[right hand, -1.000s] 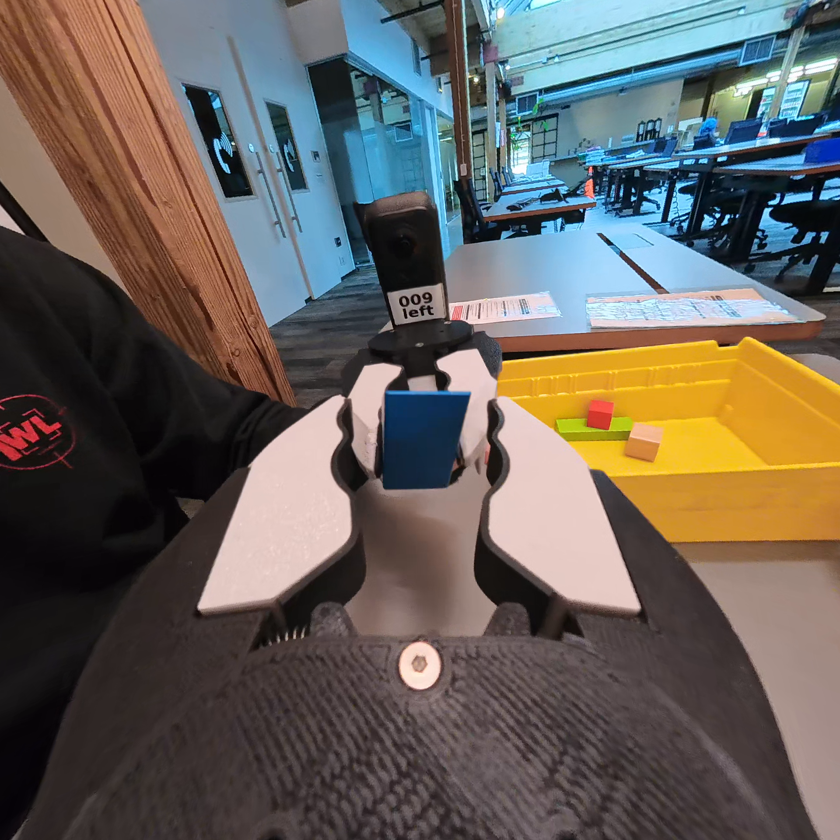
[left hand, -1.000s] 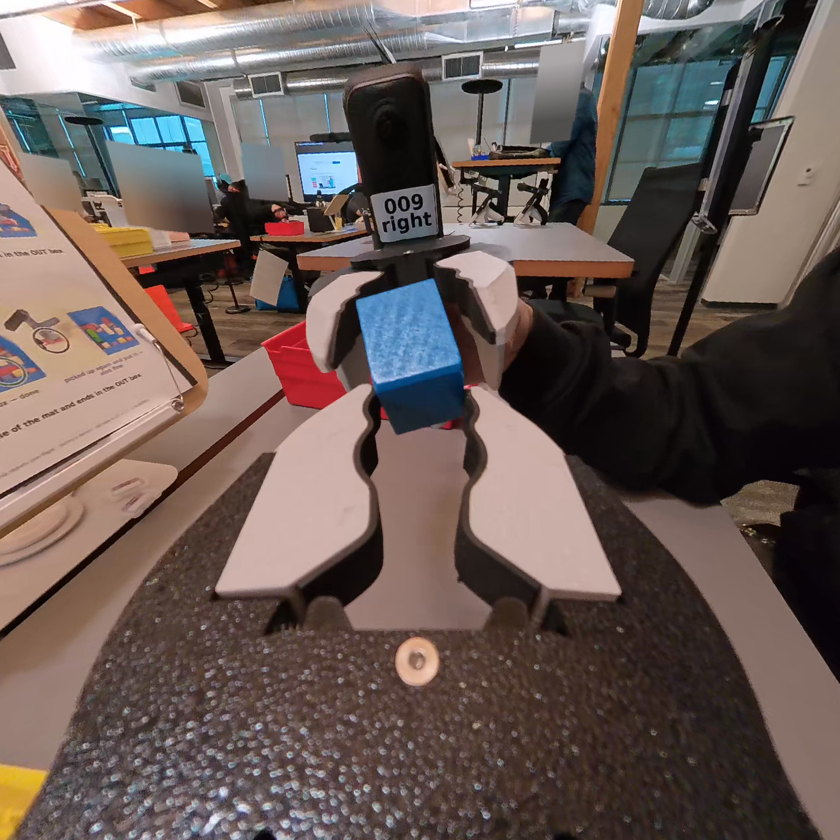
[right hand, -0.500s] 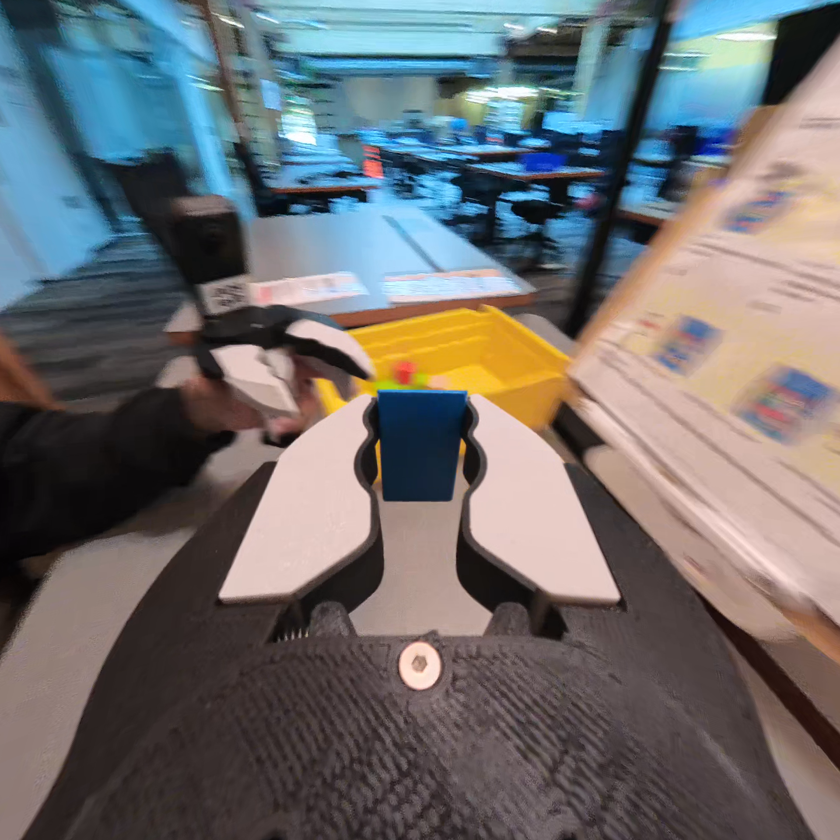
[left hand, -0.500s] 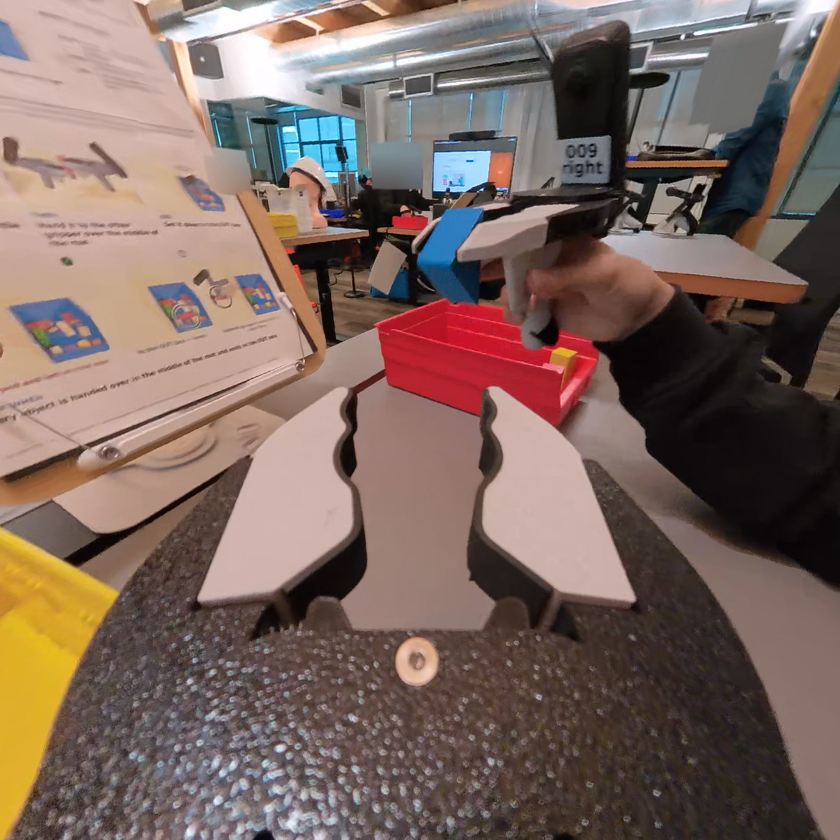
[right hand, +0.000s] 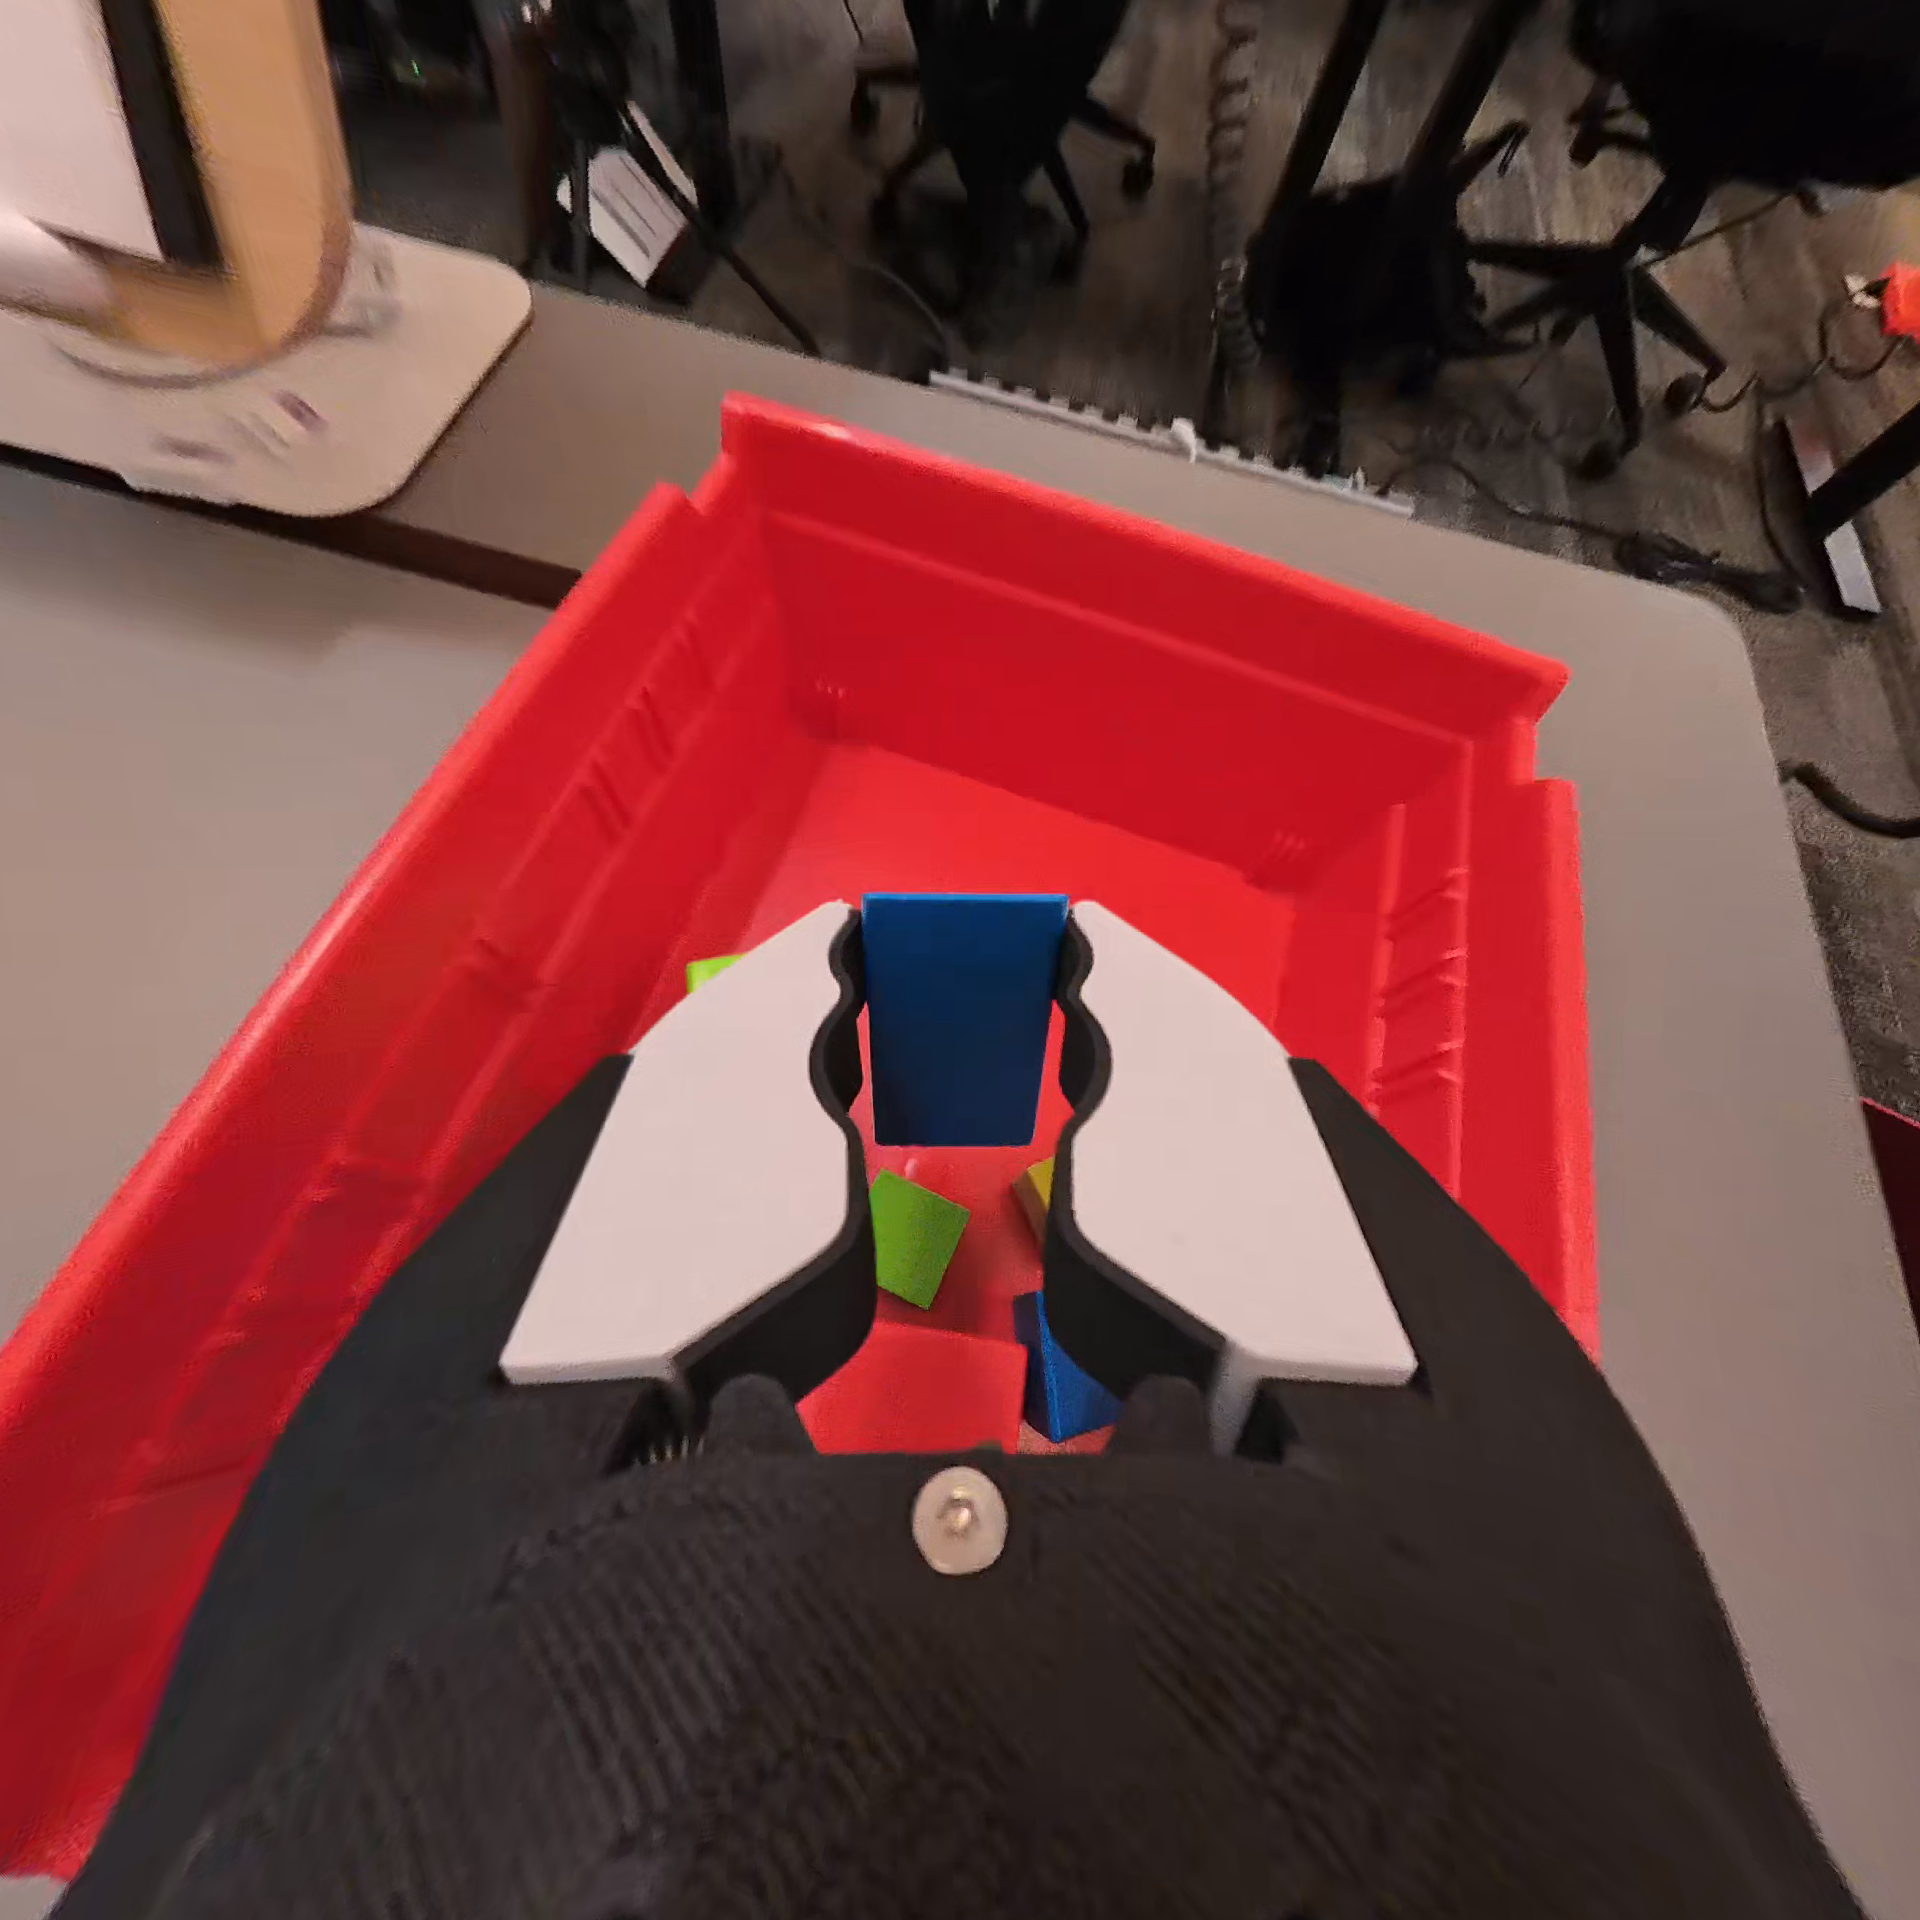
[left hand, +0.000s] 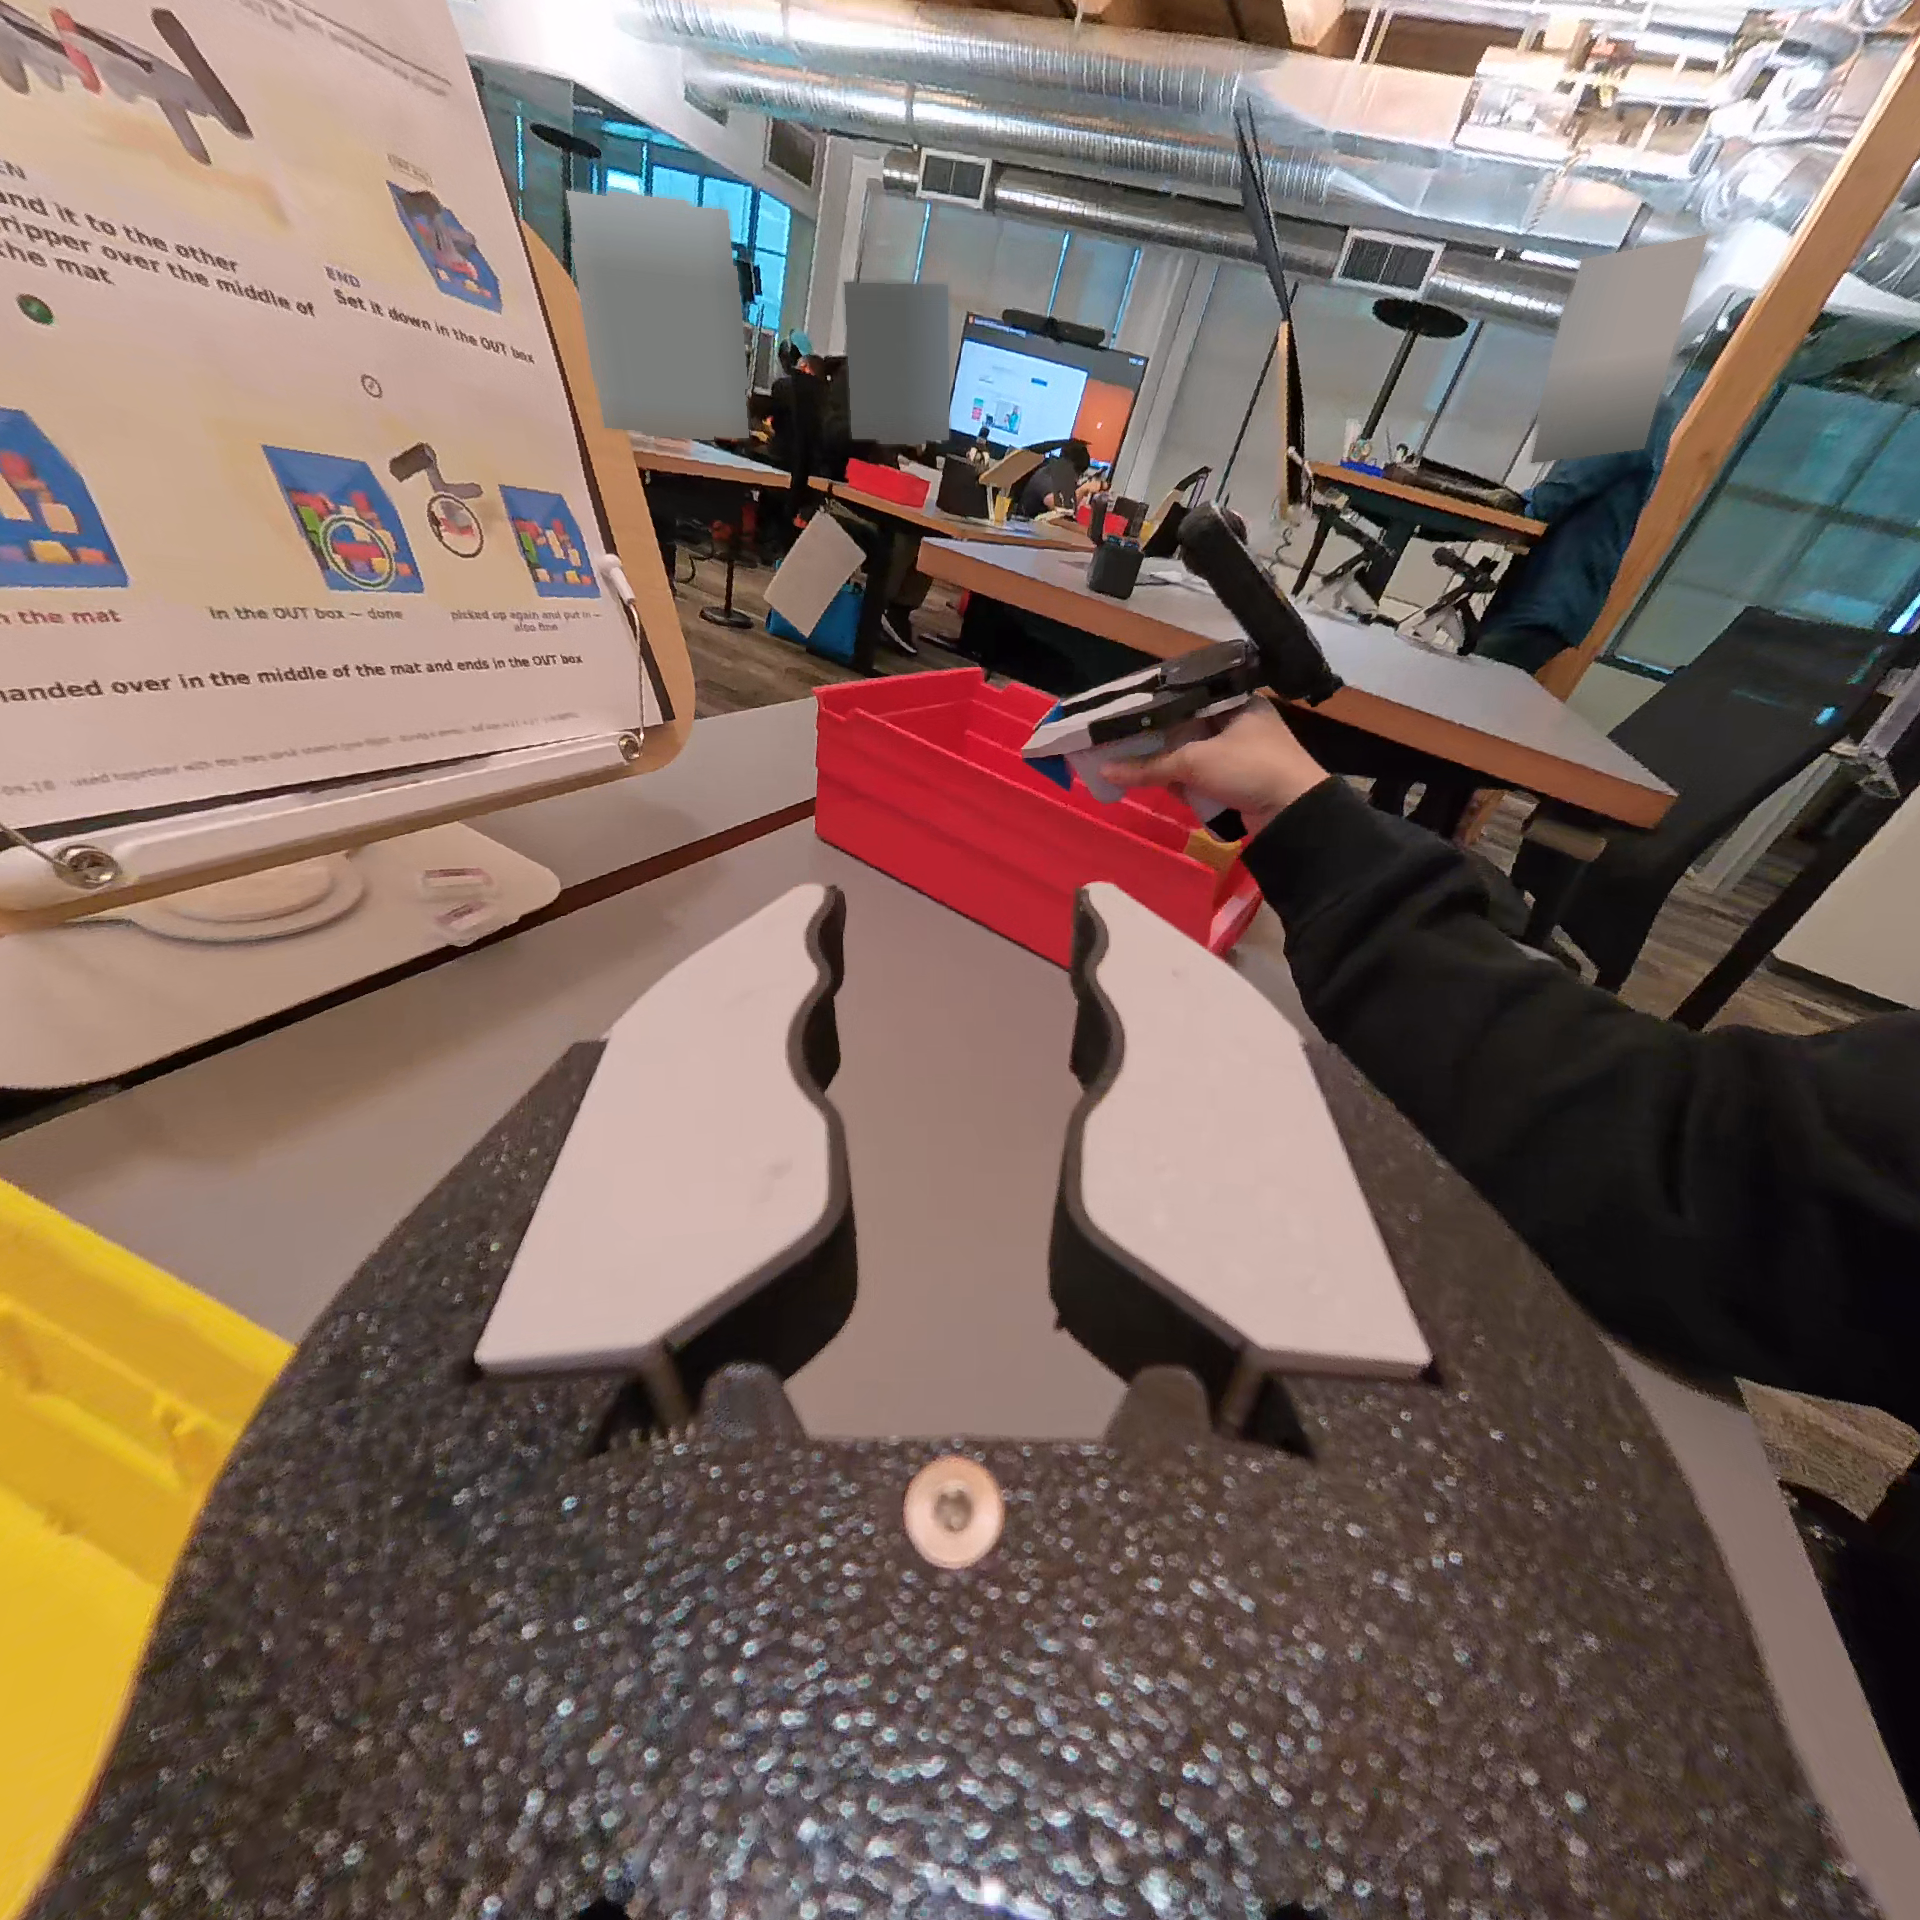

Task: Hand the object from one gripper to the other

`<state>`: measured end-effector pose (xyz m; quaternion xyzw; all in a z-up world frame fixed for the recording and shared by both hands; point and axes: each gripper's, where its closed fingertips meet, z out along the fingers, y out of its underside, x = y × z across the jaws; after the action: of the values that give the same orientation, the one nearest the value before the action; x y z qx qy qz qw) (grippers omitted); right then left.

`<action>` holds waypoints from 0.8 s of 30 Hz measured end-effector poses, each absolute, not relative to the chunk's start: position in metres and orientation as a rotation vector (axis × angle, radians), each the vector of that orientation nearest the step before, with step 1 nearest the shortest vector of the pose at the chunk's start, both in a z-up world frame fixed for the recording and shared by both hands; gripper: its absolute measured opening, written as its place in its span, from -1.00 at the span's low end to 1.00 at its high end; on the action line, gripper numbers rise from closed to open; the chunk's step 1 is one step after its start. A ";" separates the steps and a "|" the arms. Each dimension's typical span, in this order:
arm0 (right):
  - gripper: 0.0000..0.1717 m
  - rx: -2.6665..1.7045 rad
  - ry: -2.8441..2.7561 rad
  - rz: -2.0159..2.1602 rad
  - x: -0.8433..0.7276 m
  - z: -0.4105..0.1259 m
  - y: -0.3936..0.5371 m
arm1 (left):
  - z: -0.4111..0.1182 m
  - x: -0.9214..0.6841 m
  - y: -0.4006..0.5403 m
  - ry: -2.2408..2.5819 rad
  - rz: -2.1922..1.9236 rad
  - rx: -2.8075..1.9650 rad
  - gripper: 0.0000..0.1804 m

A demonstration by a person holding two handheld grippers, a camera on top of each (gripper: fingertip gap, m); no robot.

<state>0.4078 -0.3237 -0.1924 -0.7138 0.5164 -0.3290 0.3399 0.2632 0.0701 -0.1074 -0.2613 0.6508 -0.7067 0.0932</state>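
Jaws of the right gripper [right hand: 961, 914] clamp a blue block [right hand: 956, 1023]; those of the left gripper [left hand: 956, 914] stand apart, bare.
Grey table [right hand: 260, 748], then red bin [right hand: 1143, 644] below the held block, with small green [right hand: 912, 1236], blue [right hand: 1060, 1387] and yellow [right hand: 1037, 1184] blocks inside.

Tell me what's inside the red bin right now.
On the red bin's floor: a green block, a blue block, and part of a yellow one. The right tool, gripping another blue block above, covers the near floor, so more may be hidden.
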 end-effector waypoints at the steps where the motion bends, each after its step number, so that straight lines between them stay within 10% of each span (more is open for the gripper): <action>1: -0.59 -1.878 1.360 -0.841 0.408 -0.199 -0.323 | -0.110 0.264 0.069 1.944 -2.082 -0.778 -0.55; 12: -0.17 -1.904 1.386 -0.887 0.409 -0.188 -0.315 | -0.102 0.275 0.095 1.870 -1.971 -0.863 -0.51; 24: -0.26 -1.497 0.931 -0.684 0.387 -0.069 -0.212 | -0.158 0.311 0.270 1.701 -0.951 -1.686 -0.27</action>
<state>0.3867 -0.2122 -0.0687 -0.6417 0.3993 -0.2932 0.5855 0.3106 0.2702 -0.1581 -0.6285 0.6341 -0.3542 0.2784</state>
